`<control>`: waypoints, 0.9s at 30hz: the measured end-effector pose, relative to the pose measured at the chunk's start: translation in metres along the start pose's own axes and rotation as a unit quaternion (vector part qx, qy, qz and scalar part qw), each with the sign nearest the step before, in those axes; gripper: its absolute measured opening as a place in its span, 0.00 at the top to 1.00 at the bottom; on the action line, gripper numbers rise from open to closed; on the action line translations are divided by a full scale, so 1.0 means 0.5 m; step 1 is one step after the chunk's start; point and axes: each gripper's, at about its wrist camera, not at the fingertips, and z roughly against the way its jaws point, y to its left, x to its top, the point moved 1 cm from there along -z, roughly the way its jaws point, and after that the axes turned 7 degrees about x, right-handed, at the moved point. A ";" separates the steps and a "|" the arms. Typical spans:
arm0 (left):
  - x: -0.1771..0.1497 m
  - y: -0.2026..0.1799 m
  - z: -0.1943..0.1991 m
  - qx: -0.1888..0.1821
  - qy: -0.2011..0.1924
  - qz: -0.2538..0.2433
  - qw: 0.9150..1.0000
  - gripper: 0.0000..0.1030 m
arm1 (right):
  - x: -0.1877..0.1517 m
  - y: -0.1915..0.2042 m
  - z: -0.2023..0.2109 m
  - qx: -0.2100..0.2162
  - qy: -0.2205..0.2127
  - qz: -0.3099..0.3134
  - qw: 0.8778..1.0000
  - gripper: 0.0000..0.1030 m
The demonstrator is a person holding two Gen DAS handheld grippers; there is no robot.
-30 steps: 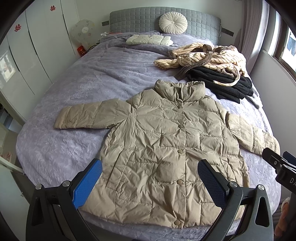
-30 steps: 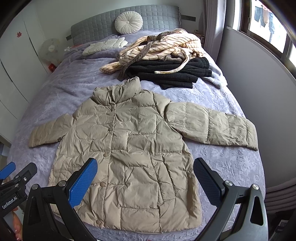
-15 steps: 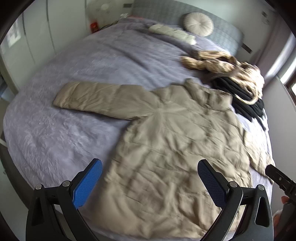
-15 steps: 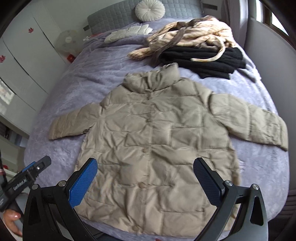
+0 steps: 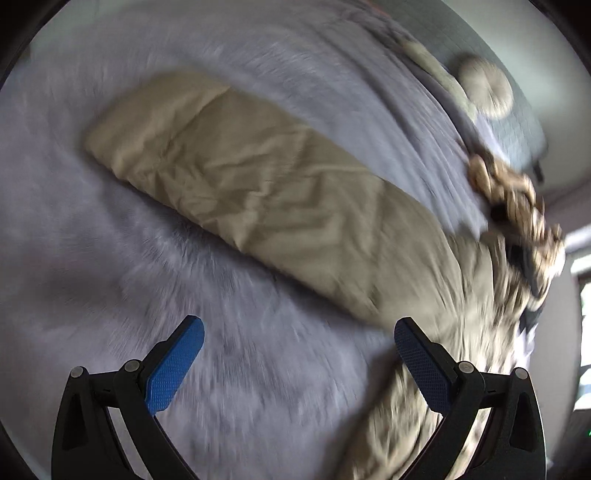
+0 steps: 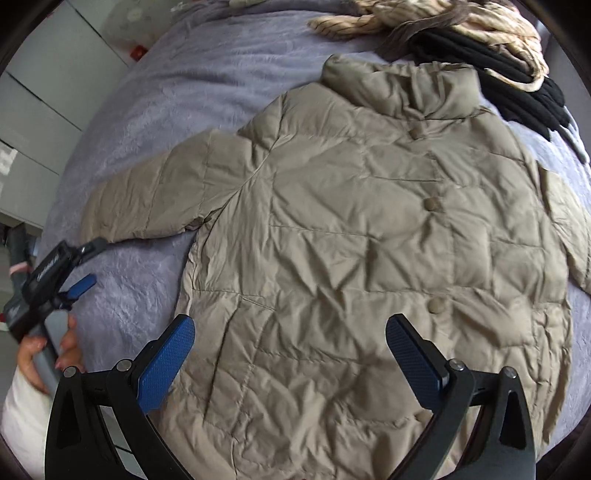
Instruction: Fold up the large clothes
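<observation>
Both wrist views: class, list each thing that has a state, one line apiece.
Puffer jacket: spread flat, buttoned, unfolded.
Jacket sleeve: stretched out on the bed.
Left gripper: fingers open, empty.
Right gripper: fingers open, empty.
Striped garment: crumpled in a heap.
Black garment: folded.

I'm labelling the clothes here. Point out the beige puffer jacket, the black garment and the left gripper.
beige puffer jacket (image 6: 369, 236): right wrist view, chest panel.
black garment (image 6: 491, 62): right wrist view, folded edge.
left gripper (image 5: 299, 350): left wrist view, between fingertips.
</observation>
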 end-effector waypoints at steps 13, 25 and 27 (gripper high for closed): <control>0.168 0.068 -0.114 -0.046 -0.062 0.087 0.993 0.06 | 0.123 0.034 -0.119 0.038 -0.015 0.015 0.999 0.00; 0.212 0.043 0.005 -0.092 -0.131 0.020 0.987 0.93 | 0.235 0.060 -0.234 0.141 -0.026 -0.027 0.989 0.94; 0.216 0.020 0.049 -0.111 -0.148 0.001 0.983 0.93 | 0.234 0.074 -0.262 0.143 -0.023 -0.016 0.989 0.94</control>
